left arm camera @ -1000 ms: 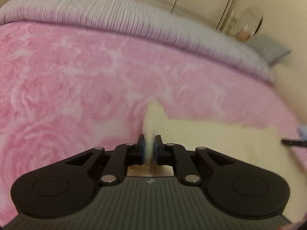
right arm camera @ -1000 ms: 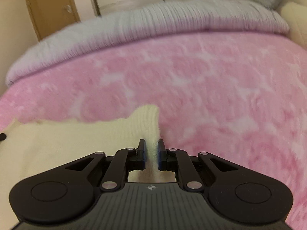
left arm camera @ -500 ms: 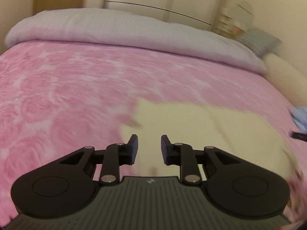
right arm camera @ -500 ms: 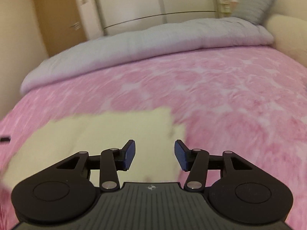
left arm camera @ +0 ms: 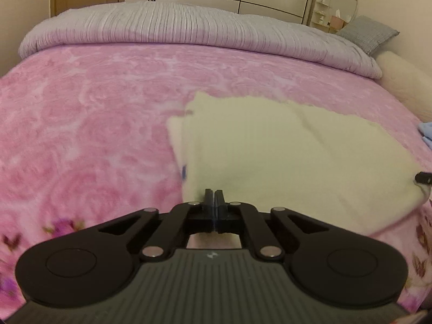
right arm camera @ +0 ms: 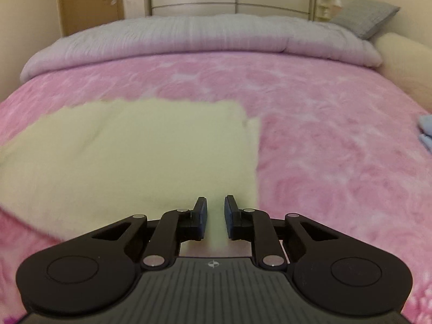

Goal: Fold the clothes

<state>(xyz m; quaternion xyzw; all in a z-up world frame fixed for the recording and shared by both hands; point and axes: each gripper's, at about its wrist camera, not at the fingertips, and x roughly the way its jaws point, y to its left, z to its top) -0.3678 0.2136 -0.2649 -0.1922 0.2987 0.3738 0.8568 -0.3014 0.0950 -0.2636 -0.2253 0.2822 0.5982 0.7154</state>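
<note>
A cream knitted garment (left arm camera: 270,148) lies folded flat on the pink rose-patterned blanket (left arm camera: 81,108). In the right wrist view the garment (right arm camera: 148,148) fills the left and middle. My left gripper (left arm camera: 214,193) is over the garment's near left corner, its fingers pressed together with no cloth showing between them. My right gripper (right arm camera: 215,202) hovers over the garment's near right edge. Its jaws are closing with a gap still between the blue pads (right arm camera: 202,210); cloth shows through the gap but the pads do not press on it. A black tip of the right gripper (left arm camera: 424,176) shows at the garment's far right.
A grey ribbed duvet (left arm camera: 189,27) lies bunched across the far side of the bed. A grey pillow (left arm camera: 367,33) and a cream bolster (left arm camera: 405,86) sit at the right. Light blue cloth (right arm camera: 426,129) lies at the bed's right edge. Wardrobe doors and a wooden door stand behind.
Both grippers were shut on raised cream cloth, then opened and let it drop flat. Both drew back to the garment's near edge. The left has shut again; the right gap has narrowed.
</note>
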